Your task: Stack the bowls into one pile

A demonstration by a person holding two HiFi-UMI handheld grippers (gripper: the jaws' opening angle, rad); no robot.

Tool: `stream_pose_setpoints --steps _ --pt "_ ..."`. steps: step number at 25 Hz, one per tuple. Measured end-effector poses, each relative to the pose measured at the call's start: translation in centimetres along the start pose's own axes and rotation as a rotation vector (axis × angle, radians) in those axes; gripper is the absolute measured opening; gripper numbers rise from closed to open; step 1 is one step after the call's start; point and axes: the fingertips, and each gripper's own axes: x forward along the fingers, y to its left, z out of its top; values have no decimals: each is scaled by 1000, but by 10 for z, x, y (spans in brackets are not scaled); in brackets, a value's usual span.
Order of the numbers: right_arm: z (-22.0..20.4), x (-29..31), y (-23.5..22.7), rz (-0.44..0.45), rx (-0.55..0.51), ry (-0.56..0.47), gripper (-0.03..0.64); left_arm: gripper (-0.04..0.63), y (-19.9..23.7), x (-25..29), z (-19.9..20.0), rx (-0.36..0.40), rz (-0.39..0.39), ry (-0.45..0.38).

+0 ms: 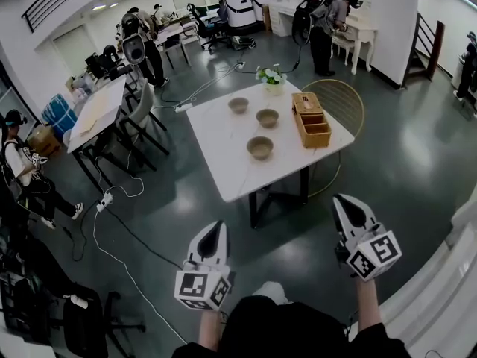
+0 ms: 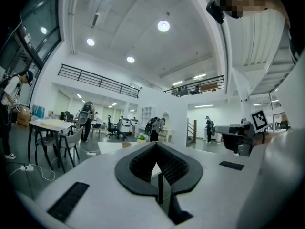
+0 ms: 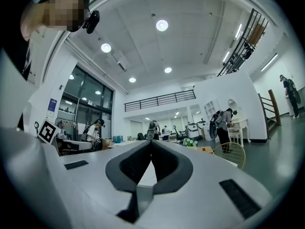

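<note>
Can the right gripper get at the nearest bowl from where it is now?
Probably not yet: the right gripper, shut, hangs over open floor short of the table. Nothing on the table blocks the nearest bowl, so stepping closer should bring it within reach.

3 matt bowls (image 1: 260, 148), wooden box (image 1: 311, 119), glossy floor (image 1: 402, 155).

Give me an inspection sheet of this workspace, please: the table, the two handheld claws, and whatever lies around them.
Surface: white table, mostly bare.
Job's things: far bowl, middle bowl, near bowl; apart, unstacked.
Clutter: wooden box near the right edge; flower pot at the far edge.
Grippers: left gripper and right gripper shut, empty, short of the table.
Cables: white cables and power strip on the floor, left of the table.
Surroundings: wire chair; people; long desk.
</note>
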Motion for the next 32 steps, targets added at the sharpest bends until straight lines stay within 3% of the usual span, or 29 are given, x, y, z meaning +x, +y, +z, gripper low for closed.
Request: stream_pose_setpoints --steps 10,32 --pt "-14 30 -29 6 34 22 14 14 12 38 -8 -7 12 26" --pt "-49 190 -114 -23 16 116 14 14 89 215 -19 -75 -4 65"
